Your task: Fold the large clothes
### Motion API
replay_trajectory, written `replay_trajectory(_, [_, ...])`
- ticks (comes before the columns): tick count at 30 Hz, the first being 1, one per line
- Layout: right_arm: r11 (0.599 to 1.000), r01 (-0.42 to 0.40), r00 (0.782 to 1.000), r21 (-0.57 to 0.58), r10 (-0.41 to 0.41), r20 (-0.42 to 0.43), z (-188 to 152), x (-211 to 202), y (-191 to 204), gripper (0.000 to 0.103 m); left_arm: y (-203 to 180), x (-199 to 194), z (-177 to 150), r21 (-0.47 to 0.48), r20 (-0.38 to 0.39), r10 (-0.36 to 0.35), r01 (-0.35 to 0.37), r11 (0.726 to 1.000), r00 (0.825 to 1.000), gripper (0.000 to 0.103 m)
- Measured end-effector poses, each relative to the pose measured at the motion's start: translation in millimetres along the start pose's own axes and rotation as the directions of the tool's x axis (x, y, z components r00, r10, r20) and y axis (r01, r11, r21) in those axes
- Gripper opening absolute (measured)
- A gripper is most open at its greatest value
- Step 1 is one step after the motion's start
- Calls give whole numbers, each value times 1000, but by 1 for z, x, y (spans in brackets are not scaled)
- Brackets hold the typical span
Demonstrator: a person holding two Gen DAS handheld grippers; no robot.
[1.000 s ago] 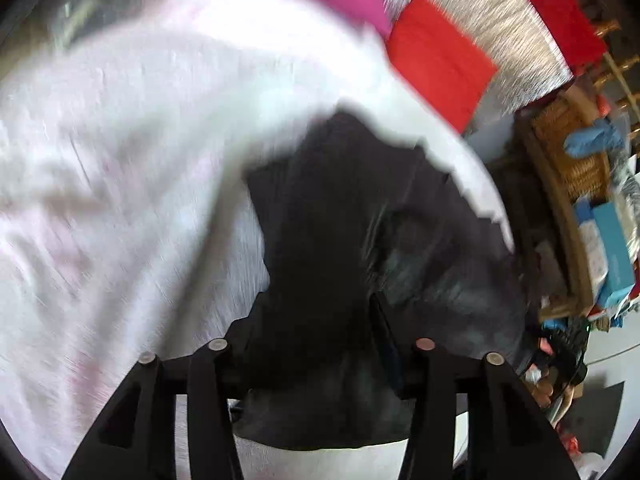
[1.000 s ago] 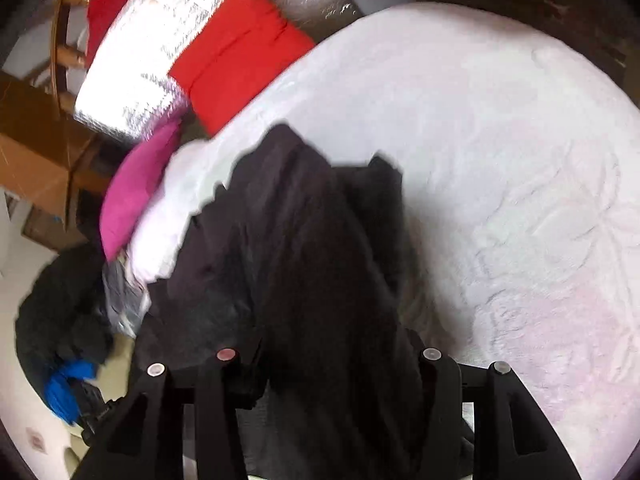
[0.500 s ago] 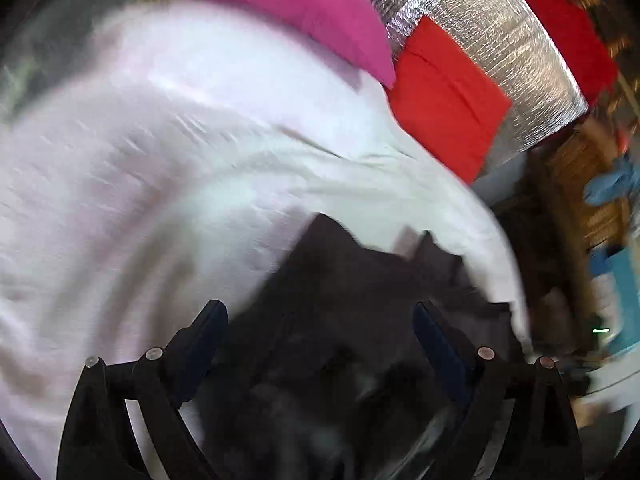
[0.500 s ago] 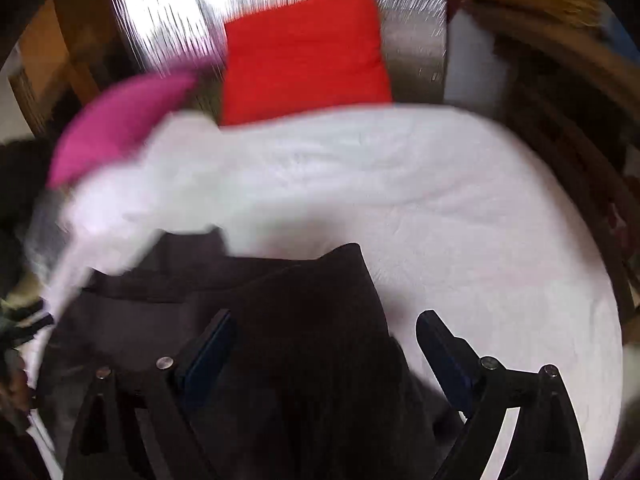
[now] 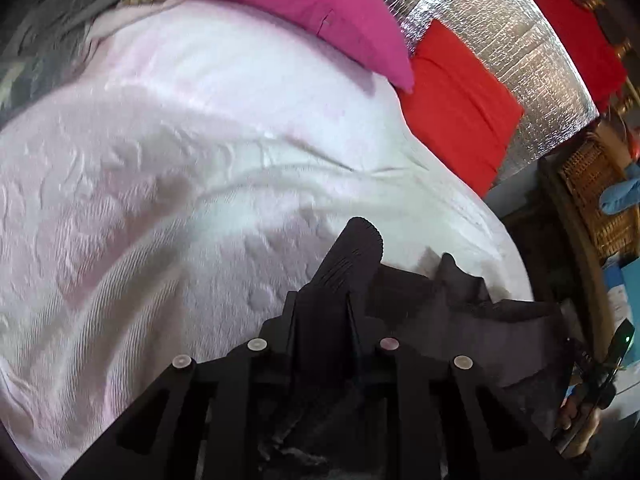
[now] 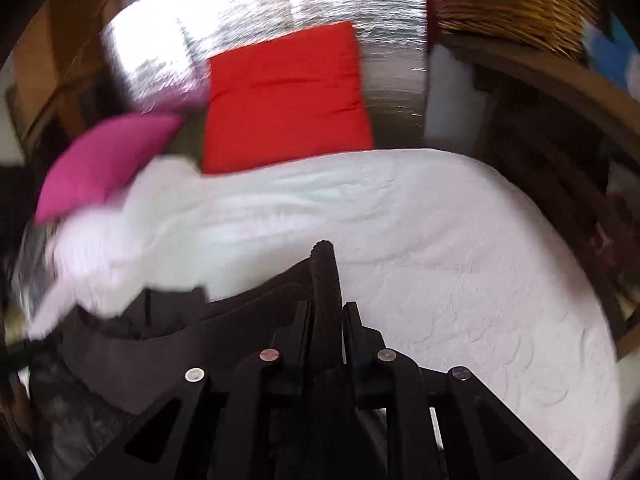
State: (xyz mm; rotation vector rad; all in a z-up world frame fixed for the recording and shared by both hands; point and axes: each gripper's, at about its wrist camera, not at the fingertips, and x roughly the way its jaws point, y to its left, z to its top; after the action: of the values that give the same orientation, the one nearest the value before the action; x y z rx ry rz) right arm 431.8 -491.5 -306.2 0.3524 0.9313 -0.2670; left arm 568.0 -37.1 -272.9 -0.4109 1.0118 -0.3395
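Observation:
A dark ribbed garment (image 5: 440, 320) lies at the near edge of a bed with a white textured bedspread (image 5: 180, 200). My left gripper (image 5: 320, 312) is shut on a fold of the garment, which sticks up between its fingers. In the right wrist view my right gripper (image 6: 326, 312) is shut on another ribbed edge of the same garment (image 6: 160, 344), which stretches away to the left over the bedspread (image 6: 460, 260).
A pink pillow (image 5: 300, 4) and a red cushion (image 5: 460, 100) lie at the head of the bed against a silver foil panel (image 5: 500, 52). A wicker basket (image 5: 592, 184) and wooden furniture stand on the right. The right wrist view shows the red cushion (image 6: 284, 96).
Both grippers opened half a second ago and have now closed on edges of the dark garment. Both views have swung toward the head of the bed.

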Motion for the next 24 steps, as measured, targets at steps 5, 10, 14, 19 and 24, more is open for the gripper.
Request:
replay_trajectory(5, [989,7,989,147,15,-148,-27,67,-39,17,23,29,-4,-73,-25,14,-16,997,1000,27])
replay_trajectory(10, [931,-151,980,332,185,-73,-22,32,-69,41,19,7,-5,-49,-2,27,-27,998,1000,32])
replay_trajectory(14, [886,-219,976,408,203,84,-30,-41,-97,83,3,-38,-14,26,34,90,-91,996,995,51])
replay_trajectory(19, [950,-205,978,236,190,83,-59,-120,-74,82,-28,-121,-63,207,195,178,-217,954,965,76])
replay_trajectory(24, [971,-221,975,96,222,1,-119,-155,-12,59,-45,-138,-130,290,180,206,-252,923,962,77])
